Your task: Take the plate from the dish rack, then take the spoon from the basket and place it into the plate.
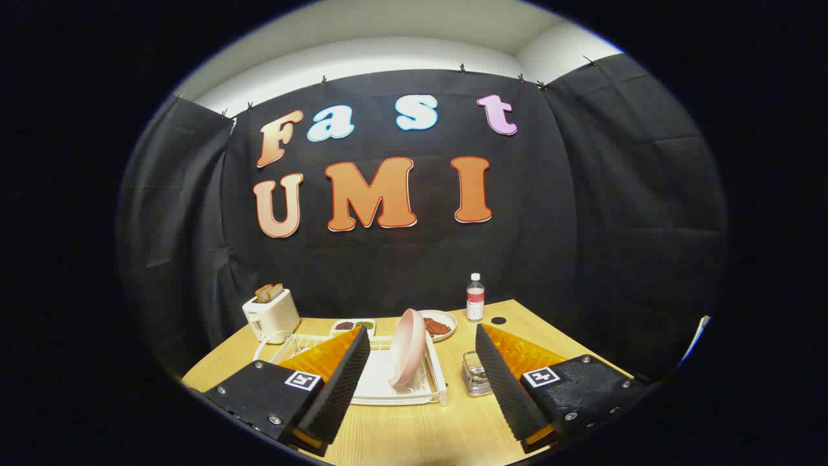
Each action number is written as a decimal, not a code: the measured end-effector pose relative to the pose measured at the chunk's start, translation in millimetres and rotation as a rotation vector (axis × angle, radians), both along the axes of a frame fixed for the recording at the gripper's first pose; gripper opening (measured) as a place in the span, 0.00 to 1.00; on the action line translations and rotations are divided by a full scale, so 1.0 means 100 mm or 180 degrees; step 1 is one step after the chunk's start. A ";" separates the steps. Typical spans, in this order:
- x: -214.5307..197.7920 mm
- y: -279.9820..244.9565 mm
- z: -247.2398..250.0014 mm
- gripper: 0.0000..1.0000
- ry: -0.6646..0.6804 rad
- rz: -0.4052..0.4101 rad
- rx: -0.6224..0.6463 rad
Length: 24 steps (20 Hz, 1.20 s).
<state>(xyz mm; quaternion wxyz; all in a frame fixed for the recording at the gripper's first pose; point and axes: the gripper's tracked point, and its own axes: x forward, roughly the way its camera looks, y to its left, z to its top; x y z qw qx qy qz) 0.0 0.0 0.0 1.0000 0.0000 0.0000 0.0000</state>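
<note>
Gripper (424, 362) held above the near part of the wooden tabletop (414, 433), its two fingers spread wide apart and grasping nothing. Between the fingers, just ahead at 12 o'clock, a pink plate (407, 349) stands on edge in the white dish rack (440, 378), tilted slightly; it touches neither finger. The rack's left portion runs behind the left finger. Beside the rack, at about 2 o'clock from the plate and touching the inner edge of the right finger in this view, sits a small wire basket (474, 375); the spoon inside it cannot be made out. Beyond the rack, at 12 to 1 o'clock, lies a shallow dish with reddish food (440, 325), and further back at 1 o'clock stands an upright clear bottle (475, 298) with a white cap. A dark round hole (498, 320) in the tabletop lies just right of the bottle. At 10 o'clock a cream toaster (272, 315) holds two slices of bread; a small divided tray (352, 325) with dark and green contents sits between toaster and dish.
</note>
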 end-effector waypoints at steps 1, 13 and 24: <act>-0.04 0.03 -0.02 0.98 0.0023 0.0001 -0.0007; -0.16 0.07 0.12 0.98 0.0024 -0.0039 -0.0071; 0.07 -0.08 0.10 0.98 0.0171 -0.0011 -0.0052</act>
